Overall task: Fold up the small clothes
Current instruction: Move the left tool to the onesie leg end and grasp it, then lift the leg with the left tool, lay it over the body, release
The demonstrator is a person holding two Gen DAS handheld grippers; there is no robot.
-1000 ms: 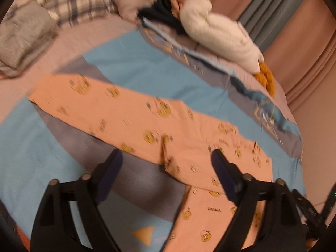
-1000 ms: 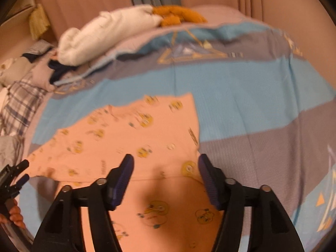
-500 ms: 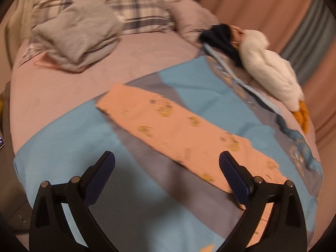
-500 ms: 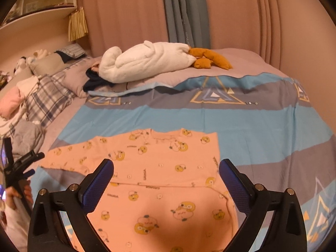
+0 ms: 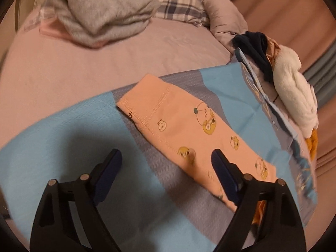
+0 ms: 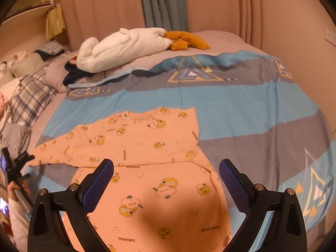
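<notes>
Left wrist view: the left gripper [image 5: 166,168] fills the bottom of the frame with its two blue-padded fingers [image 5: 108,173] spread wide and nothing between them. Just above it, running from the centre toward the lower right, lies one sleeve [image 5: 189,134] of a peach shirt printed with small yellow cartoon faces; its stitched cuff points to the upper left. The right finger overlaps the sleeve in the picture, but whether it touches the cloth cannot be told. The sleeve rests flat on a blue and grey striped blanket [image 5: 52,147]. Beyond that, across the upper half, is a pink sheet [image 5: 105,67], with a folded grey towel [image 5: 100,14] at the upper left, a checked pillow [image 5: 178,2] at top centre, and a white plush toy [image 5: 294,96] along the right edge.

Right wrist view: the right gripper [image 6: 166,182] stands at the bottom, fingers wide apart and holding nothing. The shirt [image 6: 147,157] lies spread flat in the lower centre of the frame, its body partly under the gripper, one sleeve stretching to the left and the other side folded across the chest. It lies on the same blanket [image 6: 252,115]. The plush toy [image 6: 126,48] lies at the top centre in front of a pink curtain [image 6: 105,6]. At the left edge the other gripper [image 6: 14,163] is partly in view in a hand [image 6: 17,189].
</notes>
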